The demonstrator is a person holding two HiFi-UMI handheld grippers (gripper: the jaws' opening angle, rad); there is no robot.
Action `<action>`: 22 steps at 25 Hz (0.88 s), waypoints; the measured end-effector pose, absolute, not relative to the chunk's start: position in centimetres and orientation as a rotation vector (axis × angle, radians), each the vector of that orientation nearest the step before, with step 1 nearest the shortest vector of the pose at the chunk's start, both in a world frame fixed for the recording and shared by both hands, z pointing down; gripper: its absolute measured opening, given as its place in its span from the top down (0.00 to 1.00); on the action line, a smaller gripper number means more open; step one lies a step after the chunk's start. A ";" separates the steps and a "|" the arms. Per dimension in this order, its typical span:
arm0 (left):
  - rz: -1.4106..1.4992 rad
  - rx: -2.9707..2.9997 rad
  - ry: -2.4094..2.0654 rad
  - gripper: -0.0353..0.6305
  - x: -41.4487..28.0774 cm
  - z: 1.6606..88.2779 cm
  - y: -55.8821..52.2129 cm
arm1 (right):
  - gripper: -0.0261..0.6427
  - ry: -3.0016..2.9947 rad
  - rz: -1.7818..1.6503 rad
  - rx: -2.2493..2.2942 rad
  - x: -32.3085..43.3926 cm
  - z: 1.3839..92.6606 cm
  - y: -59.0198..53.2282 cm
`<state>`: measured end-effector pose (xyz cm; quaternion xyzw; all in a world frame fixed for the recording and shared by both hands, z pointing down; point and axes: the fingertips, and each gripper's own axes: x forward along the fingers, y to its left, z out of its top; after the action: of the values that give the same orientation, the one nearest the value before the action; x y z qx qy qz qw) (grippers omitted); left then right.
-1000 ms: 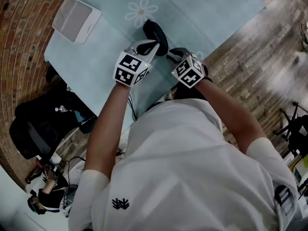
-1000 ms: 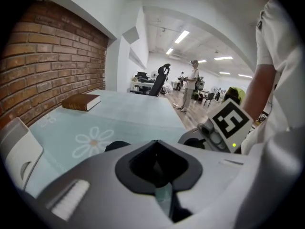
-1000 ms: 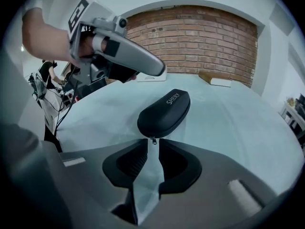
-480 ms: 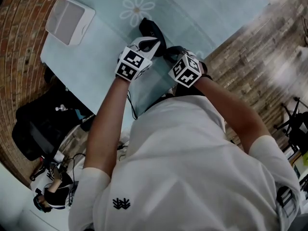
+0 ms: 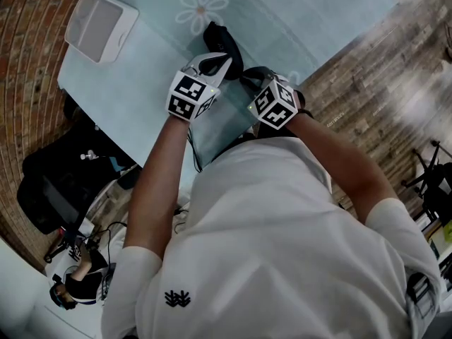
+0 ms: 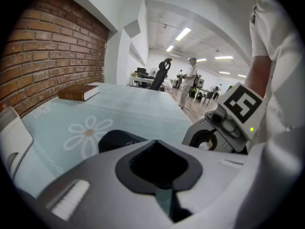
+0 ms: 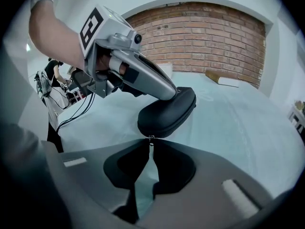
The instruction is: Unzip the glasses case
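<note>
**While one gripper leans on the glasses case, the other nips its zip pull**

As the person bends over the table in the head view, the black glasses case lies on a pale blue tablecloth printed with daisies. A white box sits well apart from it, near the cloth's corner. The left gripper reaches in over the near end of the case. The right gripper is just beside it, pointed at the same end.

In the left gripper view, that gripper's jaws are closed tip to tip, with nothing showing between them. The dark hump of the case rises right behind the tips. A brown book lies far along the cloth by the brick wall, and the right gripper's marker cube shows close by at the right.

In the right gripper view, the jaws are pressed together — pinched on the small metal zip pull at the near end of the case. The case lies flat on the cloth just beyond the tips. The left gripper comes down from the upper left, and its closed tip touches the top of the case — whether it grips anything there cannot be told.
</note>
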<state>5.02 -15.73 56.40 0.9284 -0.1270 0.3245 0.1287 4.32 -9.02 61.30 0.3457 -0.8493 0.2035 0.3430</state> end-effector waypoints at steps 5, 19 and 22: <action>0.913 2.687 -0.377 0.87 4.5 56.3 -15.8 | 0.92 -2.208 0.521 0.919 4.5 60.8 -8.8; 0.885 2.680 -0.368 0.87 5.1 56.4 -16.1 | 0.96 -2.192 0.547 0.963 5.3 60.5 -8.5; 0.879 2.677 -0.369 0.87 5.2 56.5 -16.1 | 0.96 -2.189 0.546 0.955 5.2 60.8 -8.6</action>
<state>5.25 -16.09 56.53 0.9314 -0.1283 0.3059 0.1497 5.25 -8.57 60.77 0.3669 -0.8406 0.2096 0.3389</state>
